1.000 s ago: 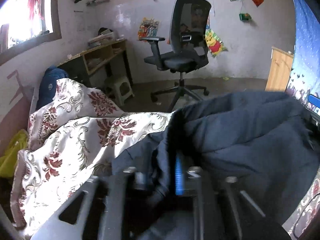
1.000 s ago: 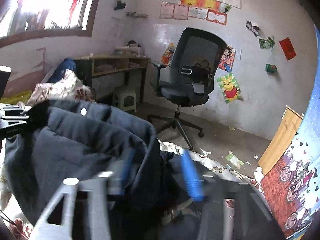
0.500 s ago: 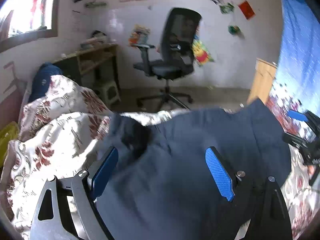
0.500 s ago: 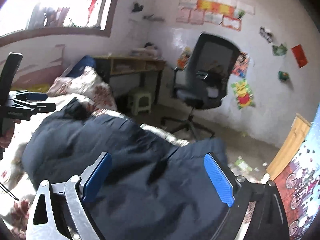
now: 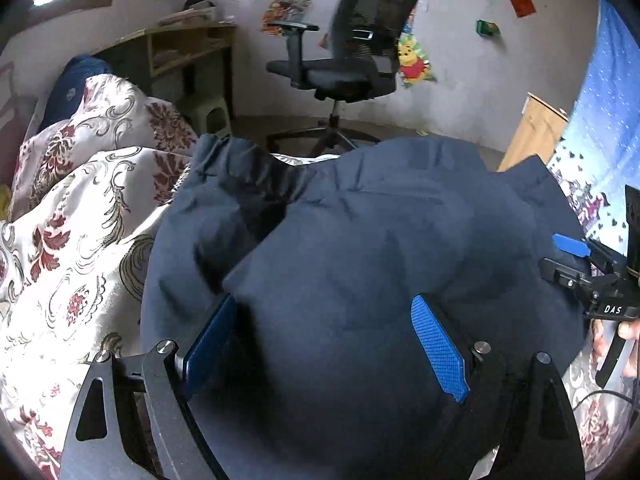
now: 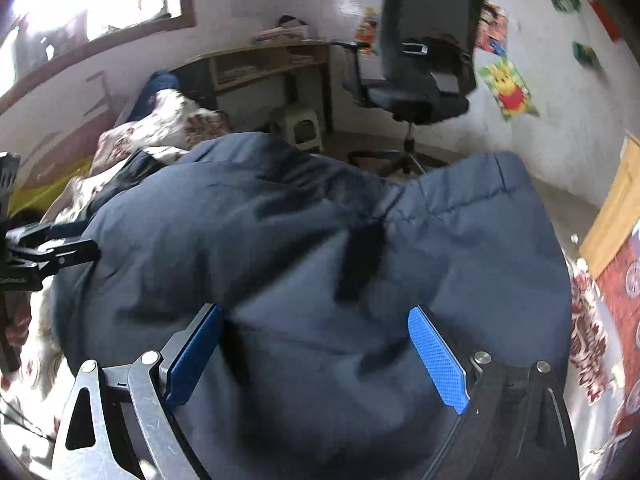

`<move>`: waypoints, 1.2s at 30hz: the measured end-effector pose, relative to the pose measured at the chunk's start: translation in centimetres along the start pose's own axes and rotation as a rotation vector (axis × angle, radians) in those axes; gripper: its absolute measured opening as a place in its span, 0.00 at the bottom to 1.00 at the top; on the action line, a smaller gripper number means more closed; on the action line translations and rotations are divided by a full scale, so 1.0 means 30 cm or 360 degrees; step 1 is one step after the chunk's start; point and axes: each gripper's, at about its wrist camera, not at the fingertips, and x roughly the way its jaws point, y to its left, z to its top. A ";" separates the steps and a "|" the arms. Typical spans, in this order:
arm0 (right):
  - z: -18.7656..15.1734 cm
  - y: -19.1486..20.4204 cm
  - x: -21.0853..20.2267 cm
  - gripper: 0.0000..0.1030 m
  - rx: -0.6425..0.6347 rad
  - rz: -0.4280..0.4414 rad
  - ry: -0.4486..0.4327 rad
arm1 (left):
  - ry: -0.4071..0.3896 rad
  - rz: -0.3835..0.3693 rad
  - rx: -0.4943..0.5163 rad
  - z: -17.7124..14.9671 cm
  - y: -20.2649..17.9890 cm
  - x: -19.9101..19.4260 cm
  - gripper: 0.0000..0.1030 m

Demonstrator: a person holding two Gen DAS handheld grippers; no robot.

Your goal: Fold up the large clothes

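A dark navy padded jacket [image 5: 360, 264] lies spread in a puffy heap on the floral bedspread [image 5: 72, 248]. My left gripper [image 5: 324, 340] hovers over its near edge, jaws wide open, and the cloth bulges between the blue pads [image 5: 438, 352] without being pinched. My right gripper [image 6: 316, 356] stands the same way over the jacket [image 6: 320, 240], open, with fabric under and between its pads [image 6: 436, 360]. Each gripper shows in the other's view: the right gripper [image 5: 576, 268] at the jacket's right edge, the left gripper [image 6: 48, 256] at its left edge.
Beyond the bed stand a black office chair [image 5: 360, 68], a wooden desk [image 5: 188, 44] and a small plastic stool [image 6: 300, 128]. A wooden board [image 5: 536, 132] and a blue patterned cloth [image 5: 600, 152] are at the right. A hand [image 5: 616, 336] holds the right gripper.
Both grippers let go of the jacket and opened wide. The jacket dropped from its lifted bunch onto the bed and spread out. Both hands sank and tilted downward.
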 end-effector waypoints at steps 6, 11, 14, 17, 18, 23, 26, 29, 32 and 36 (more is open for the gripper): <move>0.025 -0.067 0.043 0.96 0.0060 -0.0065 -0.0052 | -0.0015 0.0067 -0.0051 0.006 0.043 0.030 0.92; 0.038 -0.114 0.080 0.96 0.0130 -0.0088 -0.0075 | -0.0027 0.0088 -0.0136 -0.004 0.084 0.038 0.98; 0.027 -0.154 0.093 0.96 0.0171 -0.0104 -0.0098 | -0.0040 0.0088 -0.0161 0.000 0.099 0.042 0.99; 0.023 -0.179 0.105 0.97 0.0196 -0.0120 -0.0108 | -0.0046 0.0089 -0.0175 -0.001 0.112 0.050 0.99; 0.023 -0.186 0.109 0.97 0.0207 -0.0121 -0.0109 | -0.0048 0.0087 -0.0179 -0.003 0.112 0.054 0.99; 0.019 -0.202 0.152 1.00 0.0223 -0.0091 -0.0077 | -0.0046 0.0055 -0.0208 -0.012 0.119 0.069 0.99; 0.017 -0.215 0.169 1.00 0.0244 -0.0060 -0.0070 | -0.0058 0.0033 -0.0212 -0.017 0.124 0.078 0.99; 0.007 -0.214 0.175 1.00 0.0247 -0.0063 -0.0100 | -0.0078 0.0029 -0.0209 -0.021 0.118 0.084 0.99; 0.000 -0.206 0.180 1.00 0.0235 -0.0077 -0.0119 | -0.0105 0.0033 -0.0198 -0.026 0.111 0.088 0.99; -0.005 -0.205 0.186 1.00 0.0239 -0.0073 -0.0134 | -0.0122 0.0033 -0.0195 -0.028 0.106 0.095 0.99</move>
